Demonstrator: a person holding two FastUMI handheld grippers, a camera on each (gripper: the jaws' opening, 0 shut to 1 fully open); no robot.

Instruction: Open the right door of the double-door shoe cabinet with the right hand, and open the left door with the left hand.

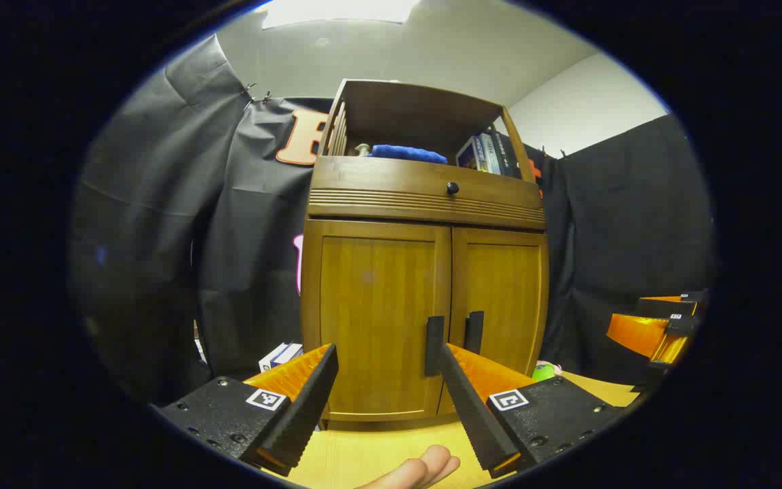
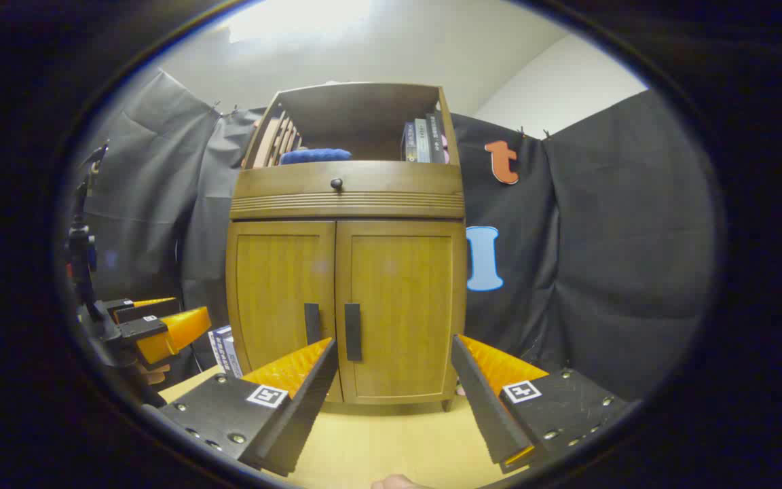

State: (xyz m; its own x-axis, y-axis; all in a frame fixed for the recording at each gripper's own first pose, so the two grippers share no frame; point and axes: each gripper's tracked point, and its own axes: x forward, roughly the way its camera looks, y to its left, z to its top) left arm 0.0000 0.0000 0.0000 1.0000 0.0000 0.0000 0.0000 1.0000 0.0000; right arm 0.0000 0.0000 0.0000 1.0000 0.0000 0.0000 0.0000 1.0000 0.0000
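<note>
1. While both doors are closed, the shoe cabinet stands upright on the worktop straight ahead of you, well apart from both grippers.
2. Your right gripper has its jaws spread wide and empty; so does your left gripper.
3. Take the right door by its vertical bar handle, jaws closing across the bar.
4. Take the left door by its own handle, just beside the centre seam.
5. Expect stiff, rigid wooden doors that swing lightly on hinges; the bars are thin and likely smooth, so pinch squarely and pull outward.
</note>
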